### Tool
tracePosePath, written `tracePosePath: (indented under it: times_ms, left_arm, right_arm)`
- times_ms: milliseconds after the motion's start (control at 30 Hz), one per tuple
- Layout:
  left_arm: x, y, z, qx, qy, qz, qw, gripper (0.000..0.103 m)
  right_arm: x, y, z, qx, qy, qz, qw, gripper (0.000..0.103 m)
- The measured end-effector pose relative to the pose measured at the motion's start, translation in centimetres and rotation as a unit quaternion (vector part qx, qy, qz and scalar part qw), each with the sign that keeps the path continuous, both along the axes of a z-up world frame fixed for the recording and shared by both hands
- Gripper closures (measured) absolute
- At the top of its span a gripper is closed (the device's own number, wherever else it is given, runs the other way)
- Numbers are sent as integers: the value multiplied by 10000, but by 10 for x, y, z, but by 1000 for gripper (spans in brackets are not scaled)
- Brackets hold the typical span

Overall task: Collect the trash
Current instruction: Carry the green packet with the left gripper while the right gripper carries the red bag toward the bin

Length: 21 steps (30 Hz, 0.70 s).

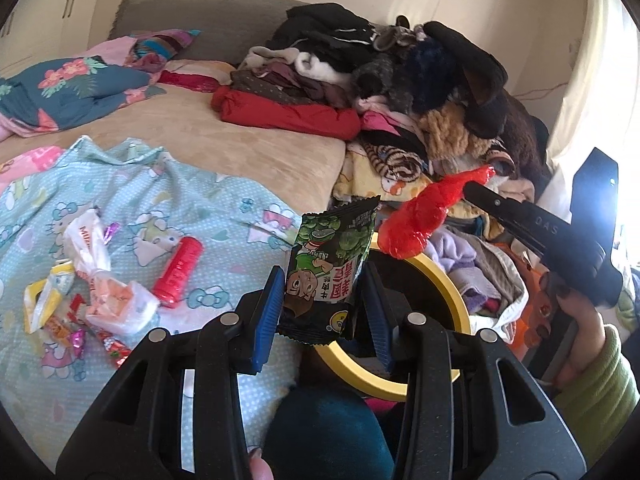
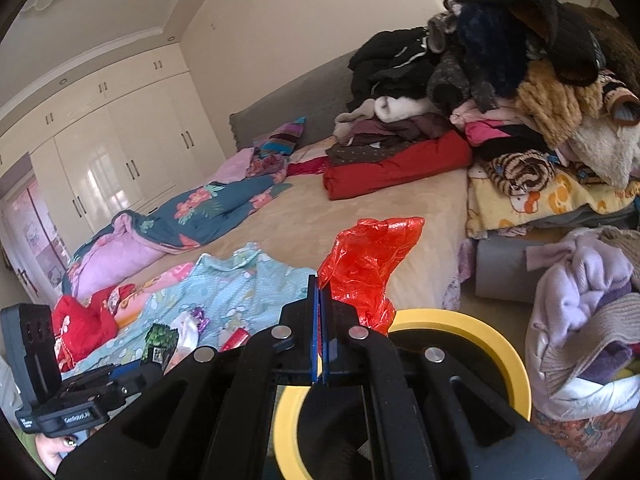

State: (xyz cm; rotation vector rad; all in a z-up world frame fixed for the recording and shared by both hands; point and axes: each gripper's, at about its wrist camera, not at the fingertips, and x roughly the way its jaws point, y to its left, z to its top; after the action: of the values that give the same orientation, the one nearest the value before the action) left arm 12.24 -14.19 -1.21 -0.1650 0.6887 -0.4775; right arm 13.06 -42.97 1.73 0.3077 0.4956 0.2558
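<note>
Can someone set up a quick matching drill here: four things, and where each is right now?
Things:
1. green snack packet
2. red plastic bag
3. red tube
4. red folded garment

Places:
A. lying on the light blue sheet
B. in the right tongs
C. at the foot of the clothes pile
D. between the left tongs

Pairs: 1-D, 2-B, 3-A, 4-C

yellow bin (image 2: 516, 364) interior hidden, wrapper text (image 1: 334, 290) blurred

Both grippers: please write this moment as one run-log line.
left gripper: holds green packet | right gripper: shut on red bag | both above yellow bin | more wrappers on bed
</note>
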Motion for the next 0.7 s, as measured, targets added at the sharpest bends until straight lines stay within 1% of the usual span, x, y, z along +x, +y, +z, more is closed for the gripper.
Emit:
tracePosePath:
  times_ms: [333,700]
  left_arm:
    - [-1,-30,-9,114,51,-320,9994,71]
    - [2,-59,-22,246,155,-628,9976,71]
  right_arm:
    - [1,-22,-12,91,158,-217,9996,102]
    - [7,-38,-27,102,421,-319,9986,102]
